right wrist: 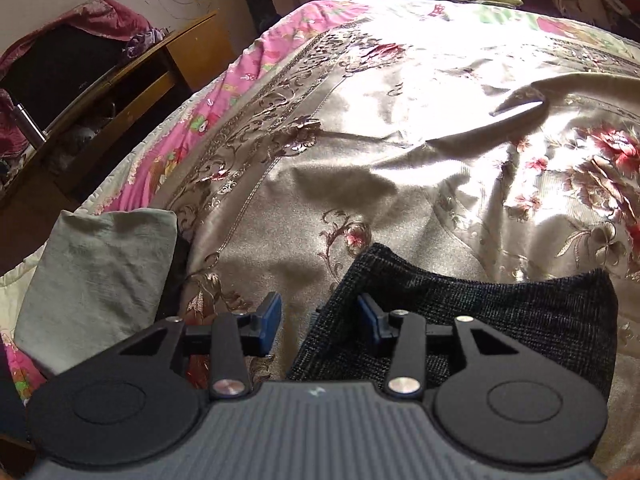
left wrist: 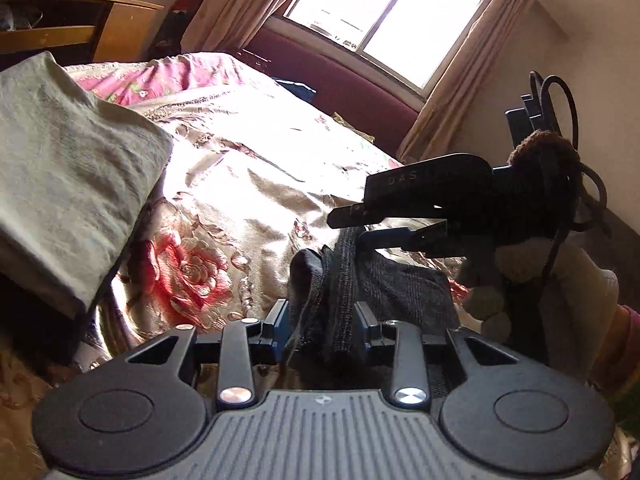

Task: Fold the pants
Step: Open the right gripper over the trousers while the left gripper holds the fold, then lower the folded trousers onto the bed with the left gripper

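The bed (right wrist: 400, 160) carries a floral cover, a folded grey cloth (right wrist: 96, 280) at its left edge, and the dark pants (right wrist: 480, 320) bunched near the front. Left gripper (left wrist: 320, 328) stands part open, pants fabric loose between its pads. Right gripper (right wrist: 320, 320) stands part open over the pants' edge, gripping nothing

Window (left wrist: 384, 20) backlight, bedspread (right wrist: 400, 140) glare, fisheye edges.
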`<state>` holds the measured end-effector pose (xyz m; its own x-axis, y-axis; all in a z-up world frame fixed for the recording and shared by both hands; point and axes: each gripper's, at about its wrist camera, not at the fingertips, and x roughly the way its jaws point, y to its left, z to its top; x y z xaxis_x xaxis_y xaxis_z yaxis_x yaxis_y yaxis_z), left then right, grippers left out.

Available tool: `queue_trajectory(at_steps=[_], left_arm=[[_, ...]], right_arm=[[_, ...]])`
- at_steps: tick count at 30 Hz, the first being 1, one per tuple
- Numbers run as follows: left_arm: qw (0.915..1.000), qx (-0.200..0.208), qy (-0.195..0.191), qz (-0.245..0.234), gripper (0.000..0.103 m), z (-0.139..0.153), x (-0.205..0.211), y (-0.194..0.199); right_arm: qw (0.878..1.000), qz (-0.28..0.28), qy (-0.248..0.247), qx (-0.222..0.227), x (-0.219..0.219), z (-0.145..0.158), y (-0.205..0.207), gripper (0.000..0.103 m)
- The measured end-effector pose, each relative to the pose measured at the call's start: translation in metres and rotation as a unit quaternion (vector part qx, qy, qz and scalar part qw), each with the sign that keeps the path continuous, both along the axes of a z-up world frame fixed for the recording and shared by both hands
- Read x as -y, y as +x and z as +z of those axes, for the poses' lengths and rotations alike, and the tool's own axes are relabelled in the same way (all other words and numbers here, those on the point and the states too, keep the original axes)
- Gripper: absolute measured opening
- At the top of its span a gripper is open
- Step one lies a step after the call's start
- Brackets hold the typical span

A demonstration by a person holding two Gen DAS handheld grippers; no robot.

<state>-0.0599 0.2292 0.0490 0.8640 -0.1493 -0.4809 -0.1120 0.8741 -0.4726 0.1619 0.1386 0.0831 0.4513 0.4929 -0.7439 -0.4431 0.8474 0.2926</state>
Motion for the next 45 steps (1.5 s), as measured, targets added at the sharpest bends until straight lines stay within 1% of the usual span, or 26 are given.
queue_trajectory(at_steps=[1,3,7,9,10,11,13,14,16,17,19,22,24,25,26,28,29,31,32,34,36,38,39,42,44,45], left_arm=[[0.9999,0.003,0.015,0.005,0.046,0.004,-0.001,-0.001],[0.9994,0.019,0.031,0.002,0.046,0.012,0.001,-0.002],[0.9945,0.058,0.074,-0.046,0.047,0.029,0.025,0.004],[0.9914,0.063,0.086,-0.076,0.047,0.029,0.038,0.012],[0.9899,0.062,0.093,-0.088,0.047,0.027,0.044,0.017],[0.9886,0.061,0.1,-0.095,0.047,0.026,0.048,0.021],[0.9861,0.047,0.116,-0.11,0.047,0.02,0.054,0.034],[0.9861,0.033,0.117,-0.113,0.047,0.016,0.054,0.041],[0.9867,-0.01,0.111,-0.119,0.047,0.005,0.049,0.059],[0.9853,-0.039,0.116,-0.119,0.047,-0.004,0.047,0.067],[0.9811,-0.077,0.128,-0.123,0.047,-0.018,0.046,0.075],[0.9792,-0.094,0.128,-0.126,0.047,-0.021,0.047,0.078],[0.9755,-0.099,0.146,-0.131,0.047,-0.019,0.055,0.076],[0.9743,-0.095,0.153,-0.135,0.047,-0.015,0.059,0.071],[0.9742,-0.089,0.153,-0.14,0.047,-0.012,0.061,0.066],[0.9756,-0.086,0.136,-0.149,0.049,-0.006,0.063,0.059],[0.976,-0.089,0.131,-0.15,0.049,-0.005,0.064,0.057],[0.9743,-0.1,0.137,-0.149,0.05,-0.006,0.068,0.057],[0.9709,-0.11,0.15,-0.151,0.05,-0.009,0.072,0.059],[0.9638,-0.13,0.169,-0.159,0.053,-0.016,0.08,0.064],[0.9577,-0.142,0.184,-0.17,0.057,-0.019,0.088,0.067],[0.9551,-0.137,0.198,-0.173,0.057,-0.014,0.093,0.066],[0.9547,-0.13,0.202,-0.175,0.057,-0.01,0.094,0.064],[0.9589,-0.108,0.194,-0.177,0.058,0.002,0.1,0.058],[0.9609,-0.094,0.189,-0.179,0.059,0.005,0.106,0.061],[0.9604,-0.088,0.192,-0.182,0.059,0.005,0.111,0.067]], right_arm=[[1.0,0.0,0.002,0.011,0.005,0.003,-0.003,0.043],[1.0,0.001,0.005,0.029,0.016,0.008,-0.011,0.043],[0.998,0.018,-0.001,0.056,0.027,0.009,-0.016,0.043],[0.999,0.019,-0.009,0.048,0.026,0.002,-0.008,0.043],[0.999,0.026,-0.008,0.041,0.024,-0.004,-0.002,0.041],[0.999,0.034,-0.008,0.034,0.021,-0.011,0.004,0.034],[0.999,0.044,-0.009,0.011,0.014,-0.028,0.018,0.026],[0.999,0.043,-0.009,0.0,0.012,-0.035,0.024,0.025],[0.999,0.04,-0.008,-0.014,0.009,-0.05,0.037,0.024],[0.999,0.039,-0.005,-0.017,0.008,-0.055,0.042,0.024],[0.999,0.037,0.007,-0.023,0.009,-0.062,0.046,0.024],[0.999,0.047,0.009,-0.01,0.011,-0.063,0.042,0.024],[0.999,0.033,0.03,-0.017,0.023,-0.054,0.037,0.024],[0.999,0.021,0.046,-0.018,0.034,-0.048,0.032,0.024],[0.998,0.013,0.062,-0.011,0.047,-0.04,0.025,0.026],[0.997,-0.009,0.082,0.01,0.076,-0.028,0.008,0.027],[0.996,-0.024,0.087,0.021,0.098,-0.022,-0.004,0.027],[0.995,-0.055,0.084,0.028,0.136,-0.022,-0.024,0.03],[0.994,-0.072,0.08,0.025,0.155,-0.026,-0.033,0.035],[0.991,-0.104,0.078,0.003,0.184,-0.039,-0.044,0.037],[0.985,-0.138,0.094,-0.039,0.208,-0.059,-0.046,0.037],[0.976,-0.156,0.138,-0.062,0.221,-0.073,-0.044,0.037],[0.972,-0.162,0.155,-0.067,0.224,-0.076,-0.041,0.037],[0.968,-0.161,0.183,-0.056,0.221,-0.078,-0.026,0.041],[0.968,-0.155,0.185,-0.06,0.214,-0.082,-0.01,0.056],[0.967,-0.153,0.192,-0.069,0.212,-0.087,-0.002,0.058]])
